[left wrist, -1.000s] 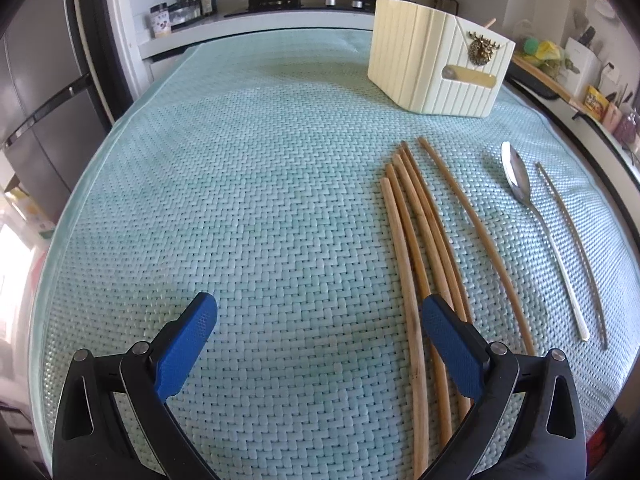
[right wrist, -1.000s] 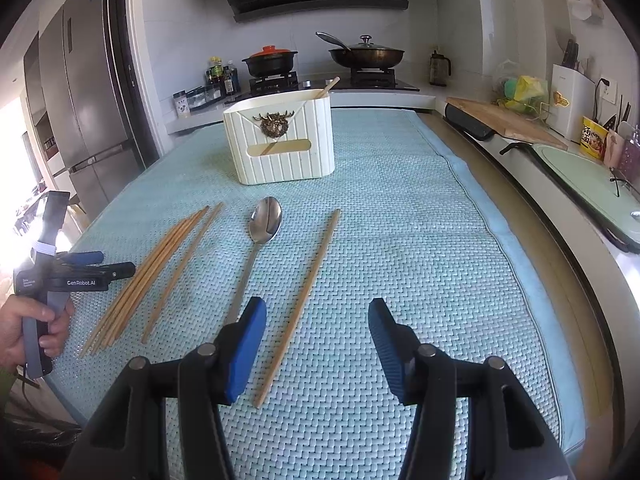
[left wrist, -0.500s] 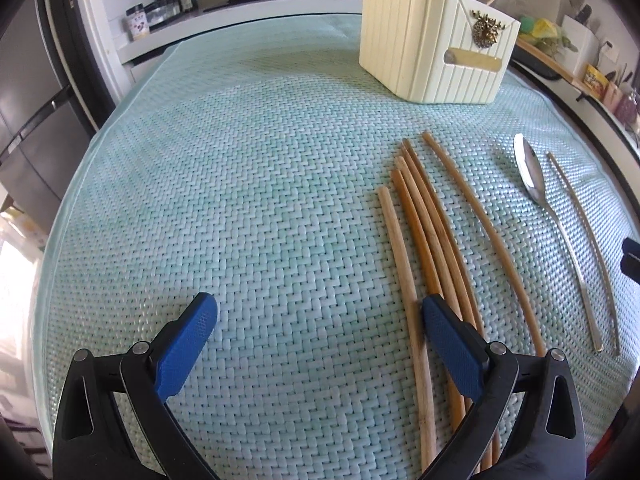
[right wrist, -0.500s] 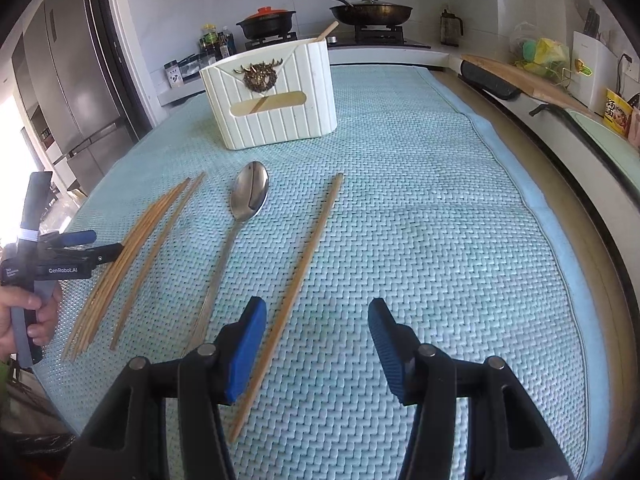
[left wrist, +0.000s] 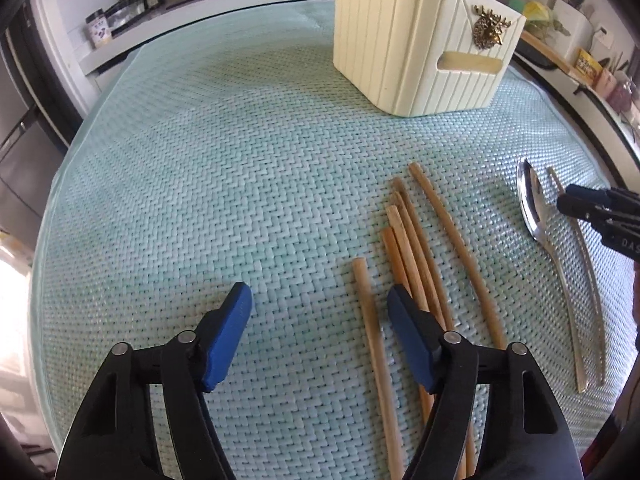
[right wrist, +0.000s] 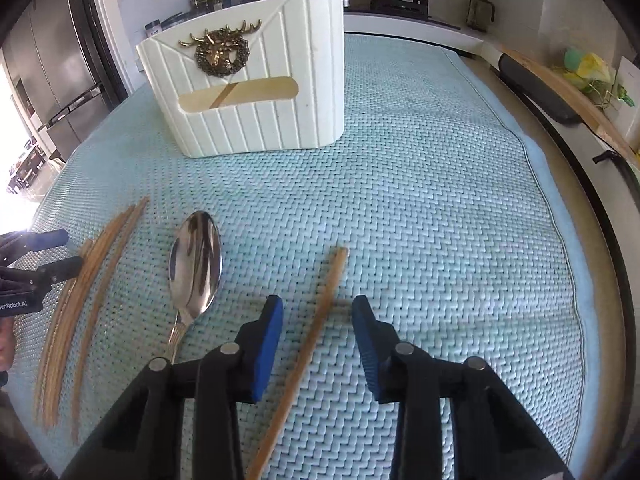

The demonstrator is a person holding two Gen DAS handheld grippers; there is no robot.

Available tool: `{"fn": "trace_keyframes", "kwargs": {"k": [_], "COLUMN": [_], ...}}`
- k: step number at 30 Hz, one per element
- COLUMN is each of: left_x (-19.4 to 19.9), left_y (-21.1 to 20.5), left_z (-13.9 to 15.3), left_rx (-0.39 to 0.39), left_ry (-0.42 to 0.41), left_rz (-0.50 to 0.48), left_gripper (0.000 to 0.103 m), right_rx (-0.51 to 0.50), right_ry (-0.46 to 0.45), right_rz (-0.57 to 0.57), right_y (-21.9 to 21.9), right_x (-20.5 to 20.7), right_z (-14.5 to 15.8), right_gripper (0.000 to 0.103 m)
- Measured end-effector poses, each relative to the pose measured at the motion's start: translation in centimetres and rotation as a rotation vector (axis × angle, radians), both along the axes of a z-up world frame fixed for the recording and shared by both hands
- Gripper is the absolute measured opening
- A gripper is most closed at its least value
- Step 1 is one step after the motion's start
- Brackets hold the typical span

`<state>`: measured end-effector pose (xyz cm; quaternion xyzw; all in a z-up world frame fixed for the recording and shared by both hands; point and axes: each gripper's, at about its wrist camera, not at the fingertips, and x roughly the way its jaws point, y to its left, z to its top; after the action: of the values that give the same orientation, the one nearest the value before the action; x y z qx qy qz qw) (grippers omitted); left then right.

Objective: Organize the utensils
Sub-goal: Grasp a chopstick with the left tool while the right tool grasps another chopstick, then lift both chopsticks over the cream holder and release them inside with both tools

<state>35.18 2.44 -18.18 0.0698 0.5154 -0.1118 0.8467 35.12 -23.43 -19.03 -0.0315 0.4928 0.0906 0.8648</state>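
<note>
1. Right gripper (right wrist: 318,322), jaws just narrowing, straddles the lone wooden chopstick (right wrist: 316,330) (pads not touching) on the teal woven mat (right wrist: 420,208).
2. Left gripper (left wrist: 320,316), also narrowing, brackets the leftmost bamboo chopstick (left wrist: 366,320), ungripped.

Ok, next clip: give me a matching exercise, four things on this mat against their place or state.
1. shiny metal spoon
2. lone wooden chopstick
3. cream ribbed utensil holder
4. bundle of wooden chopsticks

a. standing upright at the mat's far end
b. lying between the right gripper's open jaws
c. partly under the left gripper's right finger
d. lying between bundle and lone chopstick

1-d, 2-b, 3-a, 4-c
</note>
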Motion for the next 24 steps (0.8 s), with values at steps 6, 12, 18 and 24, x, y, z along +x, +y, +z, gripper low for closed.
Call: {"fn": "trace_keyframes", "kwargs": {"k": [6, 12, 18, 24], "left_x": [-0.9, -1.7, -2.4, -4.4], "left_y": [-1.0, -1.3, -0.1, 1.8], "left_z": [0.2, 0.2, 1.0, 6.4], "left_rx": [0.013, -0.006, -0.083, -0.175], "left_ry": [0.031, 0.010, -0.020, -0.140], "left_rz": [-0.018, -0.022, -0.007, 0.015], "left_gripper": [0.042, 0.006, 0.005, 0.005], "right_rx": [-0.018, 0.058, 0.187, 0.281], "right_ry": [0.035, 0.037, -0.032, -0.149], "right_rz": [-0.009, -0.044, -0.062, -0.031], "right_y": [0.3, -1.0, -3.1, -4.1], "right_x": [1.8, 2.6, 0.8, -3.7], "right_z": [0.3, 0.3, 2.7, 8.2], "right_gripper": [0.010, 0.006, 0.006, 0.006]}}
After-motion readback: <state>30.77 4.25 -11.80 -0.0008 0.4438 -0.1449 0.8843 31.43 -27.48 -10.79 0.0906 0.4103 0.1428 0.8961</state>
